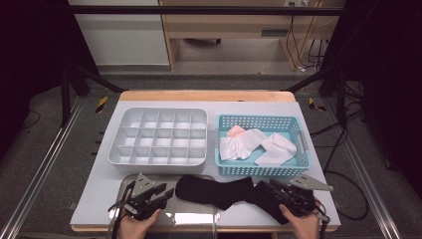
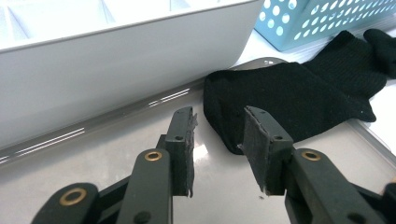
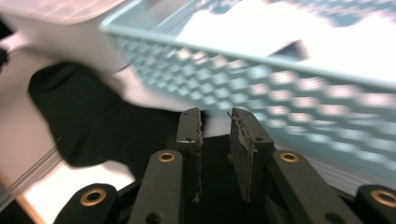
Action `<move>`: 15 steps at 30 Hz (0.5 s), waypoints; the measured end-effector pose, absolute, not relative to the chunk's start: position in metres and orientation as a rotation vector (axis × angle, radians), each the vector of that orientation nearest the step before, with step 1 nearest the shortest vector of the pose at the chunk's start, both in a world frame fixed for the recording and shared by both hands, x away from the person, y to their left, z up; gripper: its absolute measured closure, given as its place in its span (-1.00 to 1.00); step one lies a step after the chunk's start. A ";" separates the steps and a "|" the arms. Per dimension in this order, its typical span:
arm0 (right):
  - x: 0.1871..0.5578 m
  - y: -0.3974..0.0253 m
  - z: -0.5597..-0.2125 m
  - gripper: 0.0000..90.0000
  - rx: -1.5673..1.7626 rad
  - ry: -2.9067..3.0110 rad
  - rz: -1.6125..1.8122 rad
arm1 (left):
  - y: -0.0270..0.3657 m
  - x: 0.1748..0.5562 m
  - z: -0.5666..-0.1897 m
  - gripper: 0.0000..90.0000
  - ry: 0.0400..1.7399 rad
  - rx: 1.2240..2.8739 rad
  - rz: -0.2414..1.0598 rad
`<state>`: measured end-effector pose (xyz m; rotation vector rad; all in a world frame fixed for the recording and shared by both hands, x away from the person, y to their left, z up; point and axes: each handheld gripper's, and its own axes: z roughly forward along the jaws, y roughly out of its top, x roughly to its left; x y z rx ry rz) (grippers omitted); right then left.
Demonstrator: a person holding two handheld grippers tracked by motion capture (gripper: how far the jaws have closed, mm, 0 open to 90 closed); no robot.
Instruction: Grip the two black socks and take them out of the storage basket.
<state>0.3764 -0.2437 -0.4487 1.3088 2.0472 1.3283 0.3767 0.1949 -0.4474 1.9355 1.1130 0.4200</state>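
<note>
A black sock (image 1: 214, 191) lies stretched along the table's front, its left end resting on a shiny metal tray (image 1: 194, 216). My left gripper (image 1: 166, 193) sits on that tray just left of the sock. In the left gripper view it (image 2: 219, 119) is open, with the sock's end (image 2: 289, 98) just ahead of its tips and nothing between the jaws. My right gripper (image 1: 275, 188) hovers over the sock's right end. In the blurred right gripper view it (image 3: 215, 114) shows a narrow gap between its jaws, with the sock (image 3: 79, 116) underneath.
A grey divided organizer (image 1: 158, 110) stands behind the metal tray. To its right, a blue perforated basket (image 1: 259, 170) holds white socks (image 1: 249, 142), close behind the right gripper. The table's front edge runs just below both hands.
</note>
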 end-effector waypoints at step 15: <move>0.363 -0.271 -0.471 0.93 1.479 2.124 1.131 | 0.195 0.376 -0.446 0.38 1.114 1.933 0.426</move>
